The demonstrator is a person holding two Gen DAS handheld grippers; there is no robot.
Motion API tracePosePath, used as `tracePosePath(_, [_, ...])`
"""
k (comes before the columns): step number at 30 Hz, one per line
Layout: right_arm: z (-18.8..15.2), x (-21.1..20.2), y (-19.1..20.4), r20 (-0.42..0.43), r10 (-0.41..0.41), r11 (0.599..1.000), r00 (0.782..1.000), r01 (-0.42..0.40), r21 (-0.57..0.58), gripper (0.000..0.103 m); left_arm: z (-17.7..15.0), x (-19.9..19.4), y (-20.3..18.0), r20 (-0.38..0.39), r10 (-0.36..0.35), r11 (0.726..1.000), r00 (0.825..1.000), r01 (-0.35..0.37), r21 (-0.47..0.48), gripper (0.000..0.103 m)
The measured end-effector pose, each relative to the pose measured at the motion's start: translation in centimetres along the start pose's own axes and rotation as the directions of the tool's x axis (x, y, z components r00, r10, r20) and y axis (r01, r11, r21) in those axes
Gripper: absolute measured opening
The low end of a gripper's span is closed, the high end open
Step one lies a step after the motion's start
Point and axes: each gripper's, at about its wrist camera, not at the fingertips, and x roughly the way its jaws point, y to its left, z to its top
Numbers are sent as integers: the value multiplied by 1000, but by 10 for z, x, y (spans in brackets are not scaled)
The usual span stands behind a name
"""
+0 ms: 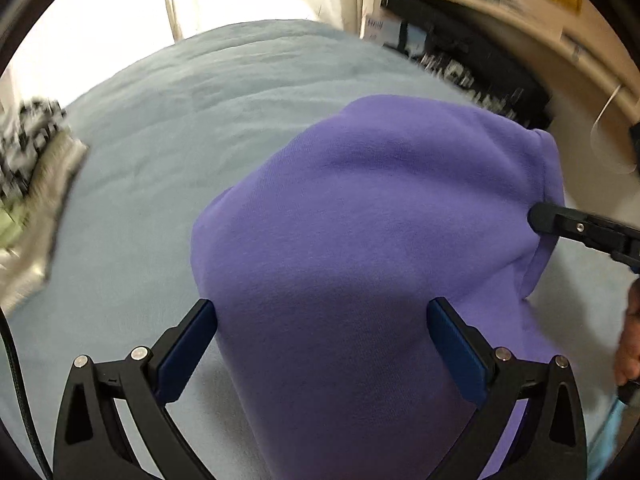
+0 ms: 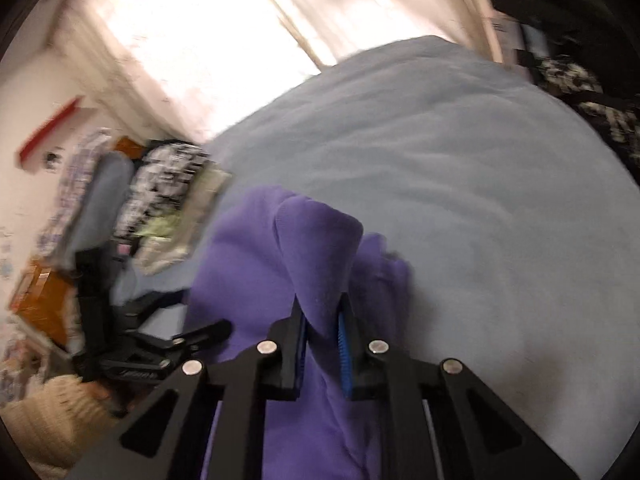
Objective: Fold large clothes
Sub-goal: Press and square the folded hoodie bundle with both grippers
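Across pale blue bedding [image 1: 168,152], perhaps shelving [image 1: 500,12] beyond

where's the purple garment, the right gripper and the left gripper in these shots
purple garment [image 1: 360,208]: left wrist view, middle of its flat top.
right gripper [image 2: 322,344]: right wrist view, between fingertips pinching a purple fold.
left gripper [image 1: 320,316]: left wrist view, gap between wide-open fingertips.

A pale blue bed [image 1: 168,128] is carrying a purple garment [image 1: 360,220] nearby and patterned folded clothes [image 1: 28,168] lying at its left edge.
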Motion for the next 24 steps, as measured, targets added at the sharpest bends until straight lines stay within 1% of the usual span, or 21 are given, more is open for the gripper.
tracePosePath(3, [-2, 30, -11, -29, -69, 996, 997, 70, 61, 13, 1, 9, -17, 14, 87, 994, 996, -88, 72, 102])
tracePosePath(4, [-2, 41, -13, -33, -80, 994, 996, 82, 72, 14, 0, 11, -18, 25, 95, 991, 995, -97, 91, 102])
tracePosePath(6, [-4, 56, -17, -49, -99, 988, 994, 104, 111, 19, 0, 15, -14, 21, 93, 991, 995, -94, 95, 102])
tracePosePath(7, [-6, 56, -21, -46, -100, 987, 994, 105, 122, 23, -2, 15, -12, 19, 85, 992, 996, -87, 88, 102])
tracePosePath(9, [-4, 50, -24, -44, -93, 986, 995, 98, 137, 25, -2, 14, -10, 18, 77, 993, 997, -78, 87, 102])
tracePosePath(10, [-5, 47, -25, -52, -85, 985, 995, 92, 148, 28, -3, 12, -10, 18, 80, 993, 997, -81, 91, 102])
tracePosePath(11, [-6, 41, -30, -76, -61, 981, 995, 74, 181, 33, -4, 11, -9, 21, 77, 993, 997, -78, 84, 102])
tracePosePath(12, [-8, 39, -33, -96, -35, 977, 995, 54, 205, 36, -5, 9, -9, 21, 73, 994, 997, -74, 78, 102])
tracePosePath(14, [-19, 25, -38, -121, 24, 969, 992, 7, 248, 44, -5, 7, -6, 15, 64, 996, 998, -65, 58, 102])
tracePosePath(17, [-42, 10, -35, -186, 15, 974, 982, 27, 224, 45, -7, 1, 1, -14, 25, 999, 1000, -25, 22, 102])
tracePosePath(19, [-61, 0, -32, -218, 48, 977, 975, 0, 215, 45, -8, -5, 7, -32, -3, 1000, 999, 2, -14, 102])
tracePosePath(20, [-69, -3, -29, -223, 70, 976, 972, -21, 216, 45, -10, -10, 10, -41, -14, 1000, 999, 12, -28, 102])
tracePosePath(21, [-75, -6, -26, -222, 81, 977, 972, -32, 213, 45, -12, -15, 12, -42, -8, 999, 999, 6, -36, 102])
tracePosePath(23, [-82, -11, -20, -211, 72, 981, 975, -31, 190, 45, -18, -29, 13, -36, -1, 999, 999, -1, -52, 102])
tracePosePath(24, [-86, -12, -14, -206, 46, 987, 977, -13, 160, 44, -23, -36, 13, -39, -12, 999, 999, 10, -53, 102])
